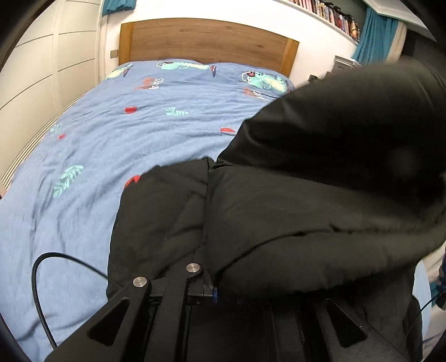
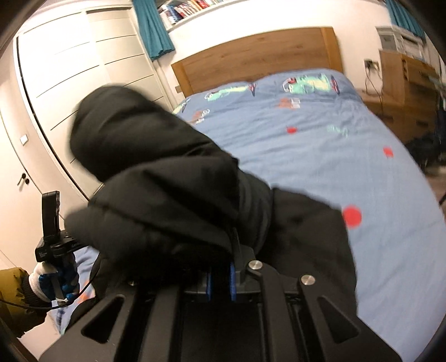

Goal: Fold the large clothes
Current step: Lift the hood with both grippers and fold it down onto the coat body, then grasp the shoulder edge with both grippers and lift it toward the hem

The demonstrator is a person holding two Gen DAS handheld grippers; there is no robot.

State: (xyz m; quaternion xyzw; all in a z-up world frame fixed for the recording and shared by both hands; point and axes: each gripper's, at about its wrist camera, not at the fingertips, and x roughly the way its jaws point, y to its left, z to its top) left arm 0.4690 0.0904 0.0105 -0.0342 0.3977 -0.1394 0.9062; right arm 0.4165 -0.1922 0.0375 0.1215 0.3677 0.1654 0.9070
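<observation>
A black padded jacket hangs bunched in front of both cameras above the blue bed. My left gripper is shut on the jacket, whose folds cover the right finger. In the right wrist view my right gripper is shut on the jacket too, fabric pinched between its blue pads. A sleeve or bulky fold rises to the upper left there. The other hand-held gripper, held in a gloved hand, shows at the left edge of the right wrist view.
The bed has a blue patterned duvet and a wooden headboard. White wardrobe doors stand on the left. A wooden desk stands right of the bed. A bookshelf runs above the headboard.
</observation>
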